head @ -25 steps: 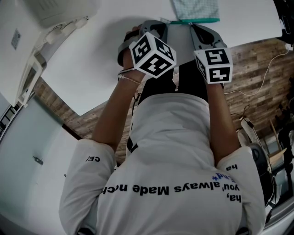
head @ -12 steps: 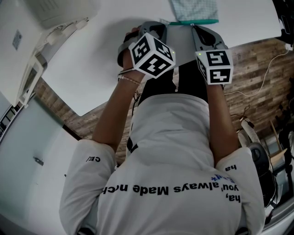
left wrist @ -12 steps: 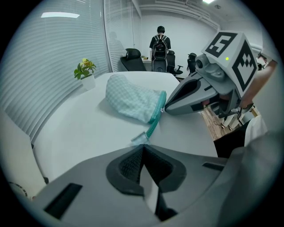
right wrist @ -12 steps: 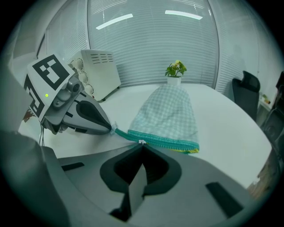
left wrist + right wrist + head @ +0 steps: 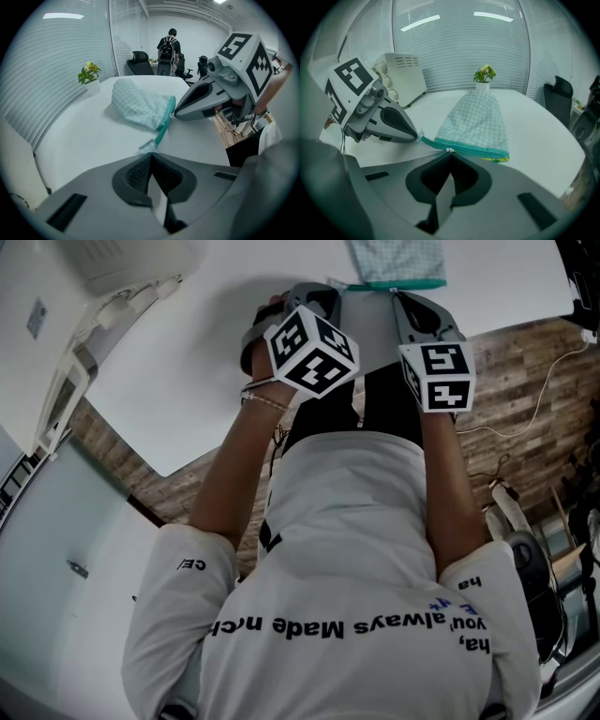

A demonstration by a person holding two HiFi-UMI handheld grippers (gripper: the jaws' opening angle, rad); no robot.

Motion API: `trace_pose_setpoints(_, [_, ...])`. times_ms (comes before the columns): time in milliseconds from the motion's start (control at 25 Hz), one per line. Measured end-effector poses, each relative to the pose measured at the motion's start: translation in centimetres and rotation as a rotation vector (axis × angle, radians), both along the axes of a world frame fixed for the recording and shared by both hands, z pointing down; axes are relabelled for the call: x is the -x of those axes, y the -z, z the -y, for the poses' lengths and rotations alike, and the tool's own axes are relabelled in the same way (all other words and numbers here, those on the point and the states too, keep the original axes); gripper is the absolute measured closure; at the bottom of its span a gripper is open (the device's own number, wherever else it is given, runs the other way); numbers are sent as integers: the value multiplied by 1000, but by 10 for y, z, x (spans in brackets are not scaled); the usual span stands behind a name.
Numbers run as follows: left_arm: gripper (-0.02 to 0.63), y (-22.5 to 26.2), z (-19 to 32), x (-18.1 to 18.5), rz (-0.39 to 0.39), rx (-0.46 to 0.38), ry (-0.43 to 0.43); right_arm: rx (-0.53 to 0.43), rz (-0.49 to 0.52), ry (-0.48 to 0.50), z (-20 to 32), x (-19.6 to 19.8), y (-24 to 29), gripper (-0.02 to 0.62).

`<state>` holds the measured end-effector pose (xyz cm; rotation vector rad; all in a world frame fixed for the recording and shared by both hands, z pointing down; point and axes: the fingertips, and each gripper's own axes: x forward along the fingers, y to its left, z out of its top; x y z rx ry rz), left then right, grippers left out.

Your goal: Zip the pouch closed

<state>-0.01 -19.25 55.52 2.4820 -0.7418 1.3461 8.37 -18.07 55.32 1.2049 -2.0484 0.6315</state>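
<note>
Pouch: the green-checked pouch (image 5: 476, 117) lies flat on the white table (image 5: 543, 126), in the middle of the right gripper view. In the head view it sits at the top edge, just past both gripper noses.

Left gripper: the left gripper (image 5: 150, 154) has its jaws pressed together on the pale end tab (image 5: 147, 146) of the teal tape that trails off the pouch's corner.

Right gripper: the right gripper (image 5: 450, 153) is clamped as well, its tip pinching the small white zipper pull (image 5: 449, 150) on the teal zipper (image 5: 473, 149).

Done so far: both holds look set, one anchoring the tape end and the other on the pull. From where I stand, the set-up is finished.

Left to do: in the right gripper view the pull sits near the left end of the mouth, close to the tab, and most of the teal band runs off to the lower right. I'd judge the run along the mouth has hardly begun. I can't make out whether the teeth beyond the pull are meshed. A yellow sliver (image 5: 500, 159) at the far end may be lining showing.

Shirt print: the white shirt (image 5: 356, 512) fills the lower half of the head view, and its dark print is seen upside down. "always Made" reads clearly; the words either side curve away.

Marker cubes: the marker cubes (image 5: 312, 348) carry black-and-white square patterns only, no words.

Pouch label: none that I can see.

White appliance: the white appliance (image 5: 403, 70), upper left of the right gripper view, shows no brand I can read.
</note>
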Motion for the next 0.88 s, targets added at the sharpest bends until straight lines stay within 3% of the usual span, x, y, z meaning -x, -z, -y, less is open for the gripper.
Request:
trace_pose_setpoints(200, [588, -1, 0, 0, 1, -2, -2, 3, -3, -57, 3, -17, -1, 588])
trace_pose_setpoints(880, [588, 0, -1, 0, 5, -5, -6, -12, -40, -76, 3, -42, 0, 588])
